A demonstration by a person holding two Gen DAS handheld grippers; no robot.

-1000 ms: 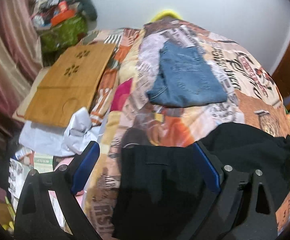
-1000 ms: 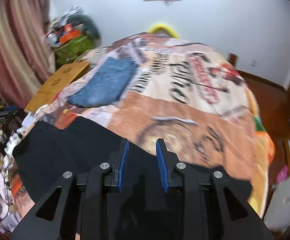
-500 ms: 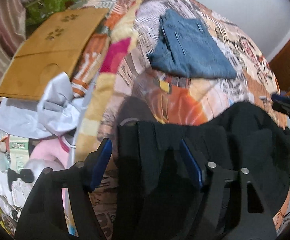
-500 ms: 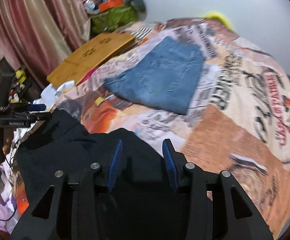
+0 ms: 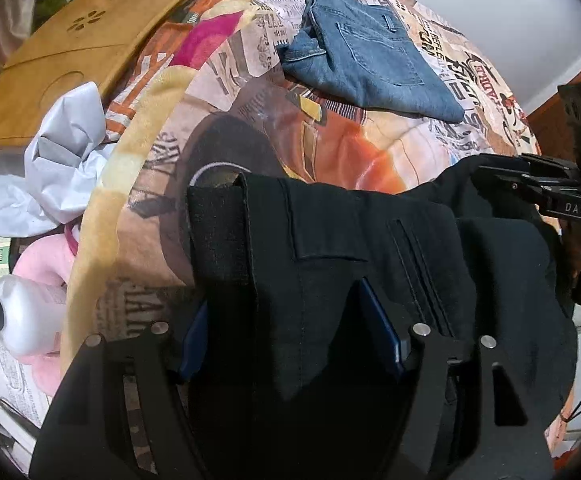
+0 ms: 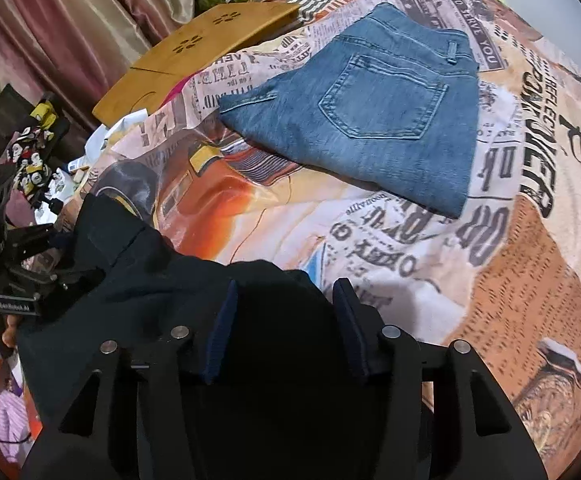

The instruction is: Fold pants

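Observation:
Black pants [image 5: 330, 248] lie at the near edge of the bed, waistband end to the left. My left gripper [image 5: 290, 320] is shut on a bunch of their fabric near the waistband. My right gripper [image 6: 284, 312] is shut on the black pants [image 6: 170, 280] further along; it also shows at the right of the left wrist view [image 5: 538, 192]. The left gripper shows at the left edge of the right wrist view [image 6: 30, 256]. The cloth between them is slack.
Folded blue jeans [image 6: 370, 120] lie further back on the printed bedspread [image 6: 510, 200]. A wooden lap tray [image 5: 70, 52] and crumpled white cloth [image 5: 50, 160] lie left of the bed, with a white bottle [image 5: 22, 320] below. Curtains [image 6: 70, 20] hang at the left.
Both grippers have dropped lower and closed in on the black pants. The left jaws narrowed from wide open onto the fabric, and the two grippers moved nearer each other.

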